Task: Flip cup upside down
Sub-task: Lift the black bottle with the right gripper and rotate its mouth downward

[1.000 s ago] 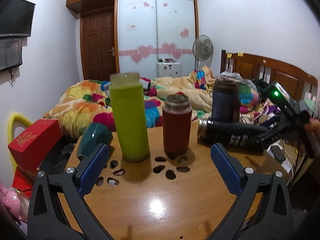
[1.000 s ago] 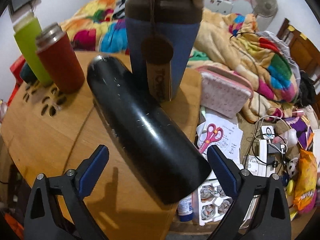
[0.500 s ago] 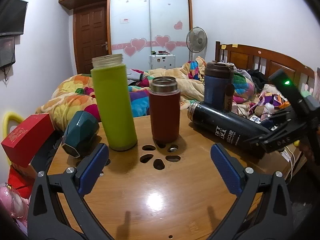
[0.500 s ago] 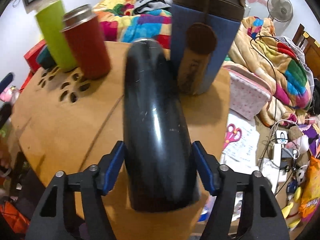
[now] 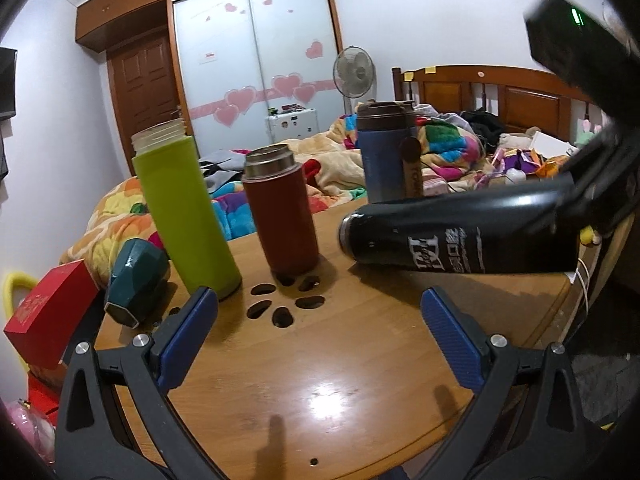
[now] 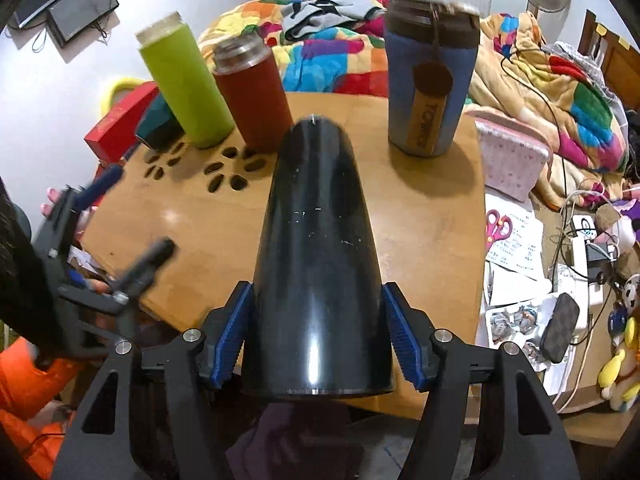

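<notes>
One black flask: long axis near horizontal, mouth toward the red flask
Right gripper: clamps its base
Left gripper: wide, unladen
Blue tumbler tag: "TOMIC"

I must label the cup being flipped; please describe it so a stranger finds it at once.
Look at the round wooden table beside the bed. Among its drink containers, find the long black cup, clamped near its base by the right hand-held gripper. It alone is glossy black and lies sideways; the green, red and blue ones stand upright.
</notes>
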{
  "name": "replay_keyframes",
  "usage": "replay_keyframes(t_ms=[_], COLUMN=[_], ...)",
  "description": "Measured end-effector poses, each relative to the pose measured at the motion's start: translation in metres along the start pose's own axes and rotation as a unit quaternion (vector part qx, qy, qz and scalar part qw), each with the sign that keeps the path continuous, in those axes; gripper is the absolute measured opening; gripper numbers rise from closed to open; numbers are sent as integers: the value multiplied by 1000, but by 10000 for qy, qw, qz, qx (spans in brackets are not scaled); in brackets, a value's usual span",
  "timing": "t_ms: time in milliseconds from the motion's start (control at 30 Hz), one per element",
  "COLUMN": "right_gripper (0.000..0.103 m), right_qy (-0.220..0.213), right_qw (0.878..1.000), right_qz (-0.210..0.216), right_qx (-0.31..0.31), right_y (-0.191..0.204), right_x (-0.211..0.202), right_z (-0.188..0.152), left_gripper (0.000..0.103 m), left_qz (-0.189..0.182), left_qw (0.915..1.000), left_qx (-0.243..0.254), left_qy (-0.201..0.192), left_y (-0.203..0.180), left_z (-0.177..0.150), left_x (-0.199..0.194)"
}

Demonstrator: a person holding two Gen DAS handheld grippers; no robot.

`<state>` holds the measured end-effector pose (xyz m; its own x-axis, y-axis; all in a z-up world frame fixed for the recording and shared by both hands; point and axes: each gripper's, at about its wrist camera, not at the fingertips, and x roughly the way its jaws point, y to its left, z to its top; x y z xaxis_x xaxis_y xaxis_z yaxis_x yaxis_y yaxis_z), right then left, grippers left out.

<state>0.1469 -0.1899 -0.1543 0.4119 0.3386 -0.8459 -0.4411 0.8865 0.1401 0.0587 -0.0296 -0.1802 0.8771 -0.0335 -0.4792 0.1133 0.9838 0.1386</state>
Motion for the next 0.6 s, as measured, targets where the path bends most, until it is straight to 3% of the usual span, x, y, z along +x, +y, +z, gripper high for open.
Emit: replay_keyframes(t_ms=[300,600], right_gripper=[61,61], right_qy=[-157,-233], right_qw=[9994,9941], right_qz=[99,188], right_qx=[-281,-1039], right_y=[26,58], right_x=[-28,-45], right_z=[14,23], left_gripper=[103,103], left_qz=[-353,-564], left_qw=[9994,9982], left_qx=[-32,131], left_qy=[-38,-180], left_y=[-9,-19], left_z=[4,10], left_x=[5,6])
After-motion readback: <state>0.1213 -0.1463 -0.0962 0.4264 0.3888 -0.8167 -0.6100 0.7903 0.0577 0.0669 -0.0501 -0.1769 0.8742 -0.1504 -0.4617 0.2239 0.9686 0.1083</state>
